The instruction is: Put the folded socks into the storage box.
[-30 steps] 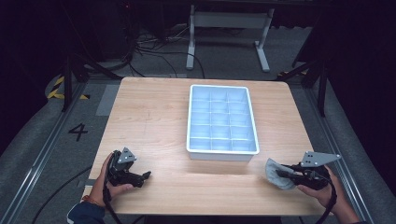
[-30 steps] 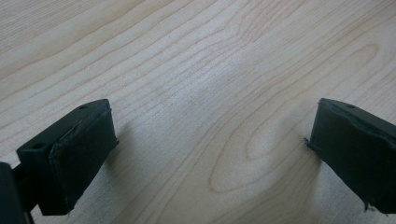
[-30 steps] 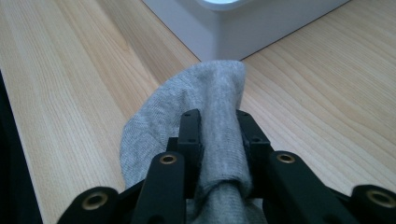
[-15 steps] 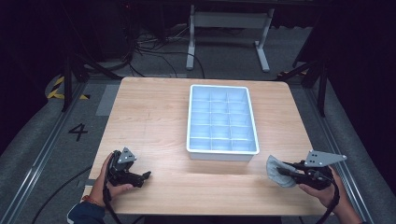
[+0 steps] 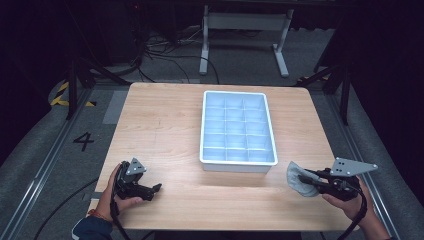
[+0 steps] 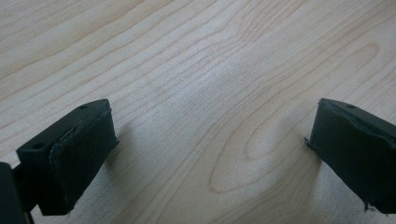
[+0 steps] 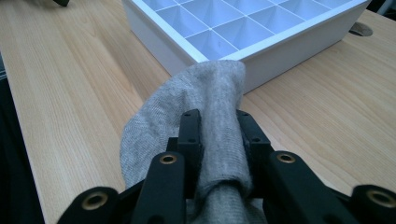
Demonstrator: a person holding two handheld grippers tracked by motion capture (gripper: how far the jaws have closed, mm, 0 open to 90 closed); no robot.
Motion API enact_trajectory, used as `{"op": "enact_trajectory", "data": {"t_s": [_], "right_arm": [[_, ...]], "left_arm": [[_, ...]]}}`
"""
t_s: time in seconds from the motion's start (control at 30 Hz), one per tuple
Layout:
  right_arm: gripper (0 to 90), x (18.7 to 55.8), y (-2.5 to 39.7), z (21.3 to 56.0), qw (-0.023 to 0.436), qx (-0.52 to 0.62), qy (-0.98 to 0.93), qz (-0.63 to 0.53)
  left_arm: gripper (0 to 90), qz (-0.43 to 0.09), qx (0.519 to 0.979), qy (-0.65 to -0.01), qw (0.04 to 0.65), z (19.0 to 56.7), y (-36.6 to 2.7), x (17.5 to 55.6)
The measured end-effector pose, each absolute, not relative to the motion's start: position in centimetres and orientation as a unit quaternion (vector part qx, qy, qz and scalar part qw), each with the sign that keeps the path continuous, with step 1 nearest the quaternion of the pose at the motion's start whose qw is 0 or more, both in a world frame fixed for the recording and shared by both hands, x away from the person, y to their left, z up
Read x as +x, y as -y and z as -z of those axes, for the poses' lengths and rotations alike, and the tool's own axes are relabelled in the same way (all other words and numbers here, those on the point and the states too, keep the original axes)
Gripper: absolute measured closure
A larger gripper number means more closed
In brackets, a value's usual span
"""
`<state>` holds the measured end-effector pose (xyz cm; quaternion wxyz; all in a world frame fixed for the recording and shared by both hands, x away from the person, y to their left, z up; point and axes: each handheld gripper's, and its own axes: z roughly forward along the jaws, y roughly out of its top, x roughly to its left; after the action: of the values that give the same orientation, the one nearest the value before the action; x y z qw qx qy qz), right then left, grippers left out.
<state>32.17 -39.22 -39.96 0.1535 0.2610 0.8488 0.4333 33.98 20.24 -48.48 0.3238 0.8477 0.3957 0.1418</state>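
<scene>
My right gripper [image 7: 218,122] is clamped on a grey sock [image 7: 205,98] — its free end droops toward the near right corner of the white compartment tray [image 5: 238,165], which lies just ahead and to my left. My left gripper [image 5: 142,189] rests on the table [image 5: 165,125], jaws wide apart and empty — well away from the sock.

table [image 5: 165,125]: light wood grain | tray [image 5: 238,162]: white | cloth [image 7: 205,107]: grey knit | tools: black
</scene>
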Motion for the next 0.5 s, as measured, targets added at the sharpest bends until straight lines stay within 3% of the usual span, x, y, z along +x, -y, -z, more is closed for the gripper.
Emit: {"op": "enact_trajectory", "data": {"t_s": [0.5], "right_arm": [[75.1, 32.86, 39.06, 39.01, 0.167, 0.259, -0.844, -0.439]], "left_arm": [[0.7, -0.142, 0.848, -0.396, 0.324, 48.48, -20.24, 33.98]]}}
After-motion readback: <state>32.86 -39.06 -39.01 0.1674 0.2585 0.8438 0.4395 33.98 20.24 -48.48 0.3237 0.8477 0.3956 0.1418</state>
